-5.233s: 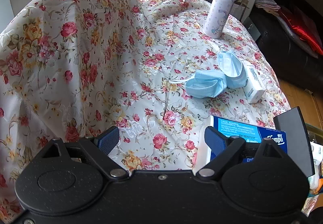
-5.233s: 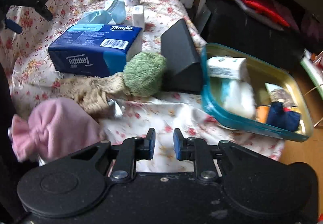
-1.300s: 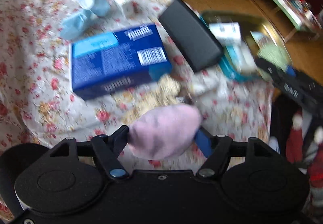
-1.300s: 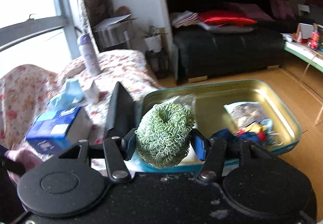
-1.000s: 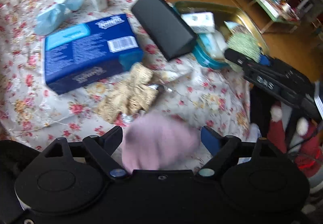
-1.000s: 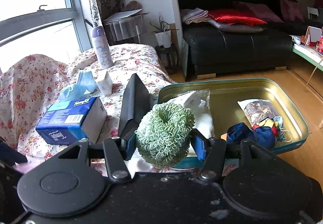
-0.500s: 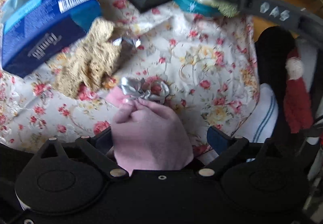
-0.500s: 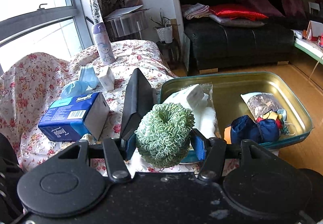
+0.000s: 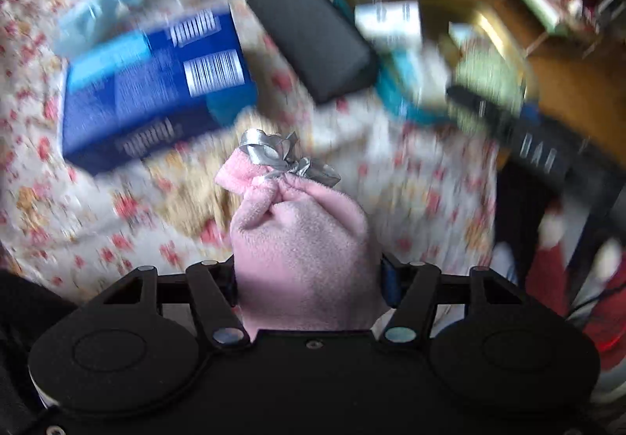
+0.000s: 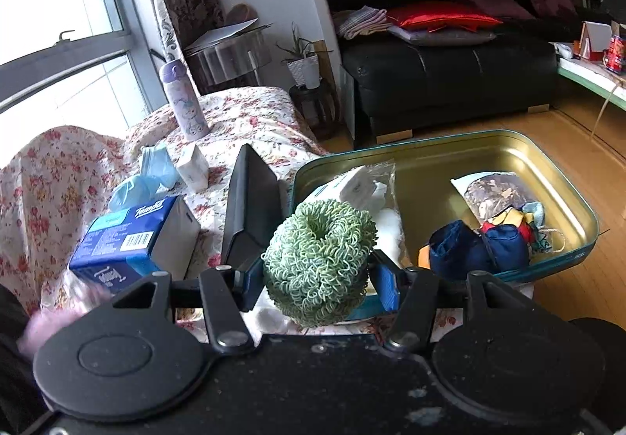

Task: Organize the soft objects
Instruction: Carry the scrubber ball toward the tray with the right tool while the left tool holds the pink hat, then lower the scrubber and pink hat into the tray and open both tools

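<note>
Left wrist — pink pouch (image 9: 301, 251) between fingers (image 9: 387, 280); right — green scrunchie (image 10: 319, 259).

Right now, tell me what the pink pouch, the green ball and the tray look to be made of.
Pink pouch: soft fleece or plush, by its matte fuzzy nap; tied with a shiny silver ribbon, likely foil or satin.
Green ball: looped yarn or plastic fibre, all curly strands; it could be a scrubber.
Tray: probably tin, glossy gold inside, teal outside.
</note>
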Demonstrator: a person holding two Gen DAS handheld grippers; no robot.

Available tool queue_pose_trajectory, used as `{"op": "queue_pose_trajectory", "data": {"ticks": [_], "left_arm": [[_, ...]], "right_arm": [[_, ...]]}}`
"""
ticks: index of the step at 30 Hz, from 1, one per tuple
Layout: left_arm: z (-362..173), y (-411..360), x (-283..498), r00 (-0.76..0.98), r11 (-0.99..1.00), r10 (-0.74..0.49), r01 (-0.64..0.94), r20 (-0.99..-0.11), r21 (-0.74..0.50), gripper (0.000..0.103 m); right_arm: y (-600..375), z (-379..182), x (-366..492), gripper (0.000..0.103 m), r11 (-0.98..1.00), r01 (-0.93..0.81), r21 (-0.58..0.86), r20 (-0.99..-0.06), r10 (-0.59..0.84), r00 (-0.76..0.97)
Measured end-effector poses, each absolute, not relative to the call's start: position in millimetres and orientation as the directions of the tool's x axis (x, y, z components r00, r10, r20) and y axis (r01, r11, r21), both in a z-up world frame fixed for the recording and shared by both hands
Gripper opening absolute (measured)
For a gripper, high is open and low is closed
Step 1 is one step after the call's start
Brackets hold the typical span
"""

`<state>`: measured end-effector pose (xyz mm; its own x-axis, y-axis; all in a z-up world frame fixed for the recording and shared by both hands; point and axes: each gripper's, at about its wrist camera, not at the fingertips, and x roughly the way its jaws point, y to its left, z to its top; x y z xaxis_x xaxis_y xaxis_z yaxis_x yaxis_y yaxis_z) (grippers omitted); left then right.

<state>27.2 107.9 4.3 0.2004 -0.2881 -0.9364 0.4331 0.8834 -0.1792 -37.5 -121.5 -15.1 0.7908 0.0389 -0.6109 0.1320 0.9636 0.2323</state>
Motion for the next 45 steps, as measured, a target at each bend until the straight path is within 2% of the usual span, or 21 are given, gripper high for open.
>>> {"op": "queue_pose_trajectory", "data": {"ticks": [8, 18, 24, 33, 42, 45], "left_arm": [[51.2, 75.6, 70.2, 0.333, 0.884, -0.327, 0.440, -0.884, -0.161, 0.059], [56.1, 16.8, 94.7, 0.342, 0.861, -0.359, 0.480, -0.869, -0.167, 0.059], [53.9, -11.9, 104.2, 0.331, 0.851, -0.372, 0.495, -0.867, -0.175, 0.059], [41.6, -64.7, 135.2, 0.289, 0.833, -0.412, 0.504, -0.864, -0.229, 0.059], [25.4, -97.3, 160.2, 0.247, 0.833, -0.425, 0.482, -0.871, -0.270, 0.059], [22.9, -101.5, 161.1, 0.253, 0.832, -0.427, 0.486, -0.868, -0.268, 0.068]], "right_arm": [[-144.4, -14.3, -34.8, 0.056, 0.951, 0.215, 0.222, -0.592, -0.043, 0.805], [-203.4, -18.7, -15.1, 0.056, 0.905, 0.404, 0.137, -0.499, -0.289, 0.817], [-237.3, -31.1, -1.2, 0.056, 0.830, 0.540, 0.142, -0.519, -0.402, 0.754], [-239.4, -37.7, 5.0, 0.057, 0.812, 0.558, 0.170, -0.534, -0.400, 0.745], [-226.4, -36.1, 2.3, 0.057, 0.852, 0.503, 0.144, -0.507, -0.373, 0.777], [-226.7, -36.6, 2.2, 0.057, 0.856, 0.497, 0.144, -0.509, -0.367, 0.779]]}}
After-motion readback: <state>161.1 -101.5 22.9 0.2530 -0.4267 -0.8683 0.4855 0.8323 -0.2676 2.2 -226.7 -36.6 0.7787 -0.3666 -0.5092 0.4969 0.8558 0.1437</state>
